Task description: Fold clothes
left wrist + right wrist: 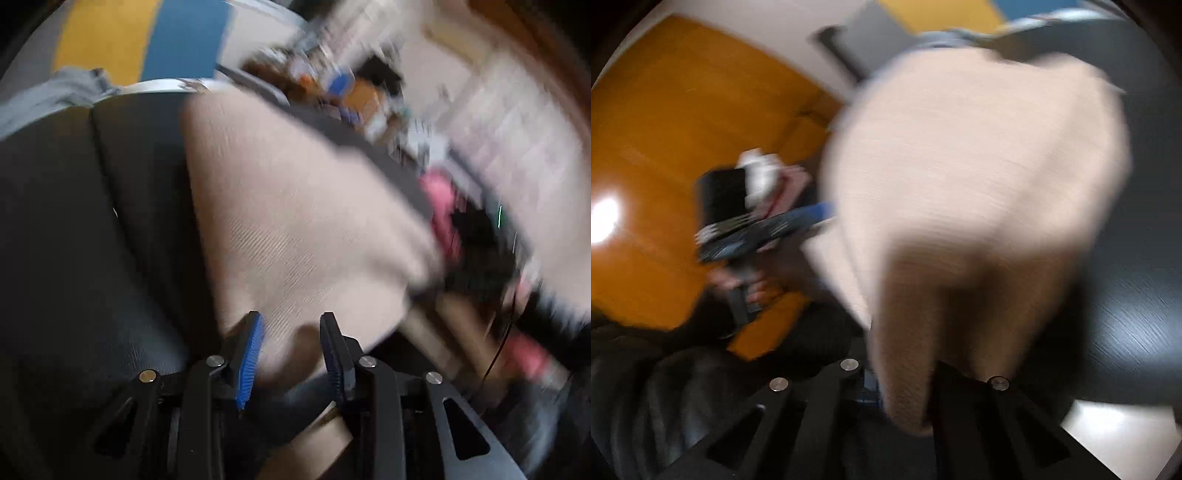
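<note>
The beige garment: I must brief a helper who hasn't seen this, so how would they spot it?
Find the dark table; the beige garment hangs over it, between the left gripper and the right gripper. It is pale and finely ribbed, unlike the crumpled grey cloth at the table's far edge.

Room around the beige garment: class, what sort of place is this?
Probably a lived-in home room, though blur limits certainty. A beige garment lies over a dark table, beside an orange wooden floor and cluttered shelves.
</note>
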A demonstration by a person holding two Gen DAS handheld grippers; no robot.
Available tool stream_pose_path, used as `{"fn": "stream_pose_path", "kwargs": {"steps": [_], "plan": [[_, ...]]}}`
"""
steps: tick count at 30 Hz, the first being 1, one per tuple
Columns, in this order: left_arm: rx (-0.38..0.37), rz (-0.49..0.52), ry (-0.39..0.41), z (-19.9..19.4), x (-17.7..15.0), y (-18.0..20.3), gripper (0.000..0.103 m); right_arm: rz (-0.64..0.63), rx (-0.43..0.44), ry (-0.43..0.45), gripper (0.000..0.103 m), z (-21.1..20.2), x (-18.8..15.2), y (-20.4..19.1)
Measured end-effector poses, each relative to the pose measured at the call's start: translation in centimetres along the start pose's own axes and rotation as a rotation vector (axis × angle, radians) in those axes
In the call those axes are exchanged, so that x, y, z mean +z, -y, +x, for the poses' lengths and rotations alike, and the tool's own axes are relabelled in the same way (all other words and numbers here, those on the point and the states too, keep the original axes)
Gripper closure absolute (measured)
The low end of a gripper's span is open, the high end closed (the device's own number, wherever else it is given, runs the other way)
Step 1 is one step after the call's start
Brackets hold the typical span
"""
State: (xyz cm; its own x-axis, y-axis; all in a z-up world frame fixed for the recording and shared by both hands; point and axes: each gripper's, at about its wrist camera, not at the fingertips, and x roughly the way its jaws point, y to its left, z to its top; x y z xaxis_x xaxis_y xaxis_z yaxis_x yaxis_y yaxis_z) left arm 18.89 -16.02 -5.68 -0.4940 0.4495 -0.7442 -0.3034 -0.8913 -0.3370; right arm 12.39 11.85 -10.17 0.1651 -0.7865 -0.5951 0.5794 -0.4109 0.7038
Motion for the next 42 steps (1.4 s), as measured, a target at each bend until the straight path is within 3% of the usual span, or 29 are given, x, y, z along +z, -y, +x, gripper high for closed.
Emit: {"fn": "stream_pose_path", "kwargs": {"steps": [3,5,8,10,13,16,20,21,22,24,27,29,31,34,35,37,39,42], "plan": [[-0.029,-0.035,-0.029,-0.3,-0.1,-0.3,0.069,0.052,-0.076,0.013,0.099,-0.4,-1.0,1.4],[-0.065,-0.065,-0.032,-1.2,0.1,-0.7,0.074,0.040,-0.058,-0.007,0.092,0.2,-1.4,0.9],[-0.115,-0.097,0.005,-3.0,0.6,-1.0,0.072,0.011,-0.084,0.015,0.076,-0.8,-0.8,0.2],[-0.131,-0.114,0.051,-3.5,1.8,-1.1,0.072,-0.014,-0.126,0.088,0.049,-2.7,0.1,-0.3],[-0.161,-0.141,0.124,-3.9,4.0,-1.3,0.070,-0.030,-0.178,0.244,0.035,-5.6,2.2,-0.6],[-0.138,-0.133,0.178,-3.2,6.4,-0.8,0.070,-0.011,-0.257,0.364,0.025,-5.9,4.8,0.4],[-0.125,-0.090,0.194,-1.8,9.1,0.8,0.068,0.098,-0.298,0.406,0.026,-4.4,8.2,3.9],[-0.109,-0.058,0.187,-1.3,9.3,1.6,0.068,0.116,-0.301,0.390,0.036,-3.6,8.8,4.5],[-0.092,-0.028,0.182,-1.0,9.4,2.3,0.068,0.116,-0.301,0.375,0.065,-2.7,9.4,4.6],[-0.062,0.016,0.189,0.0,9.9,4.0,0.068,0.072,-0.319,0.348,0.092,-1.7,10.3,3.9],[-0.030,0.085,0.157,1.3,8.7,5.1,0.062,-0.063,-0.426,0.354,0.093,-3.1,12.2,1.9],[-0.061,0.076,0.083,3.3,7.5,5.4,0.062,-0.081,-0.522,0.327,0.093,-3.1,12.8,2.5],[-0.095,0.036,0.095,4.2,6.3,4.9,0.063,-0.069,-0.601,0.267,0.093,-2.1,13.0,4.3],[-0.140,-0.067,0.108,3.7,6.4,3.9,0.063,-0.005,-0.538,0.300,0.091,-1.7,13.0,5.8],[-0.164,-0.105,0.118,3.3,6.5,3.4,0.063,0.013,-0.530,0.316,0.088,-1.9,13.0,6.1],[-0.211,-0.172,0.159,1.8,7.1,2.2,0.063,0.040,-0.553,0.328,0.048,-2.6,12.8,6.4],[-0.210,-0.198,0.221,0.2,8.4,0.9,0.062,0.022,-0.582,0.361,0.044,-3.7,12.7,5.5],[-0.142,-0.195,0.296,-1.4,11.1,-1.1,0.060,-0.087,-0.604,0.436,0.044,-5.5,12.2,1.8]]}}
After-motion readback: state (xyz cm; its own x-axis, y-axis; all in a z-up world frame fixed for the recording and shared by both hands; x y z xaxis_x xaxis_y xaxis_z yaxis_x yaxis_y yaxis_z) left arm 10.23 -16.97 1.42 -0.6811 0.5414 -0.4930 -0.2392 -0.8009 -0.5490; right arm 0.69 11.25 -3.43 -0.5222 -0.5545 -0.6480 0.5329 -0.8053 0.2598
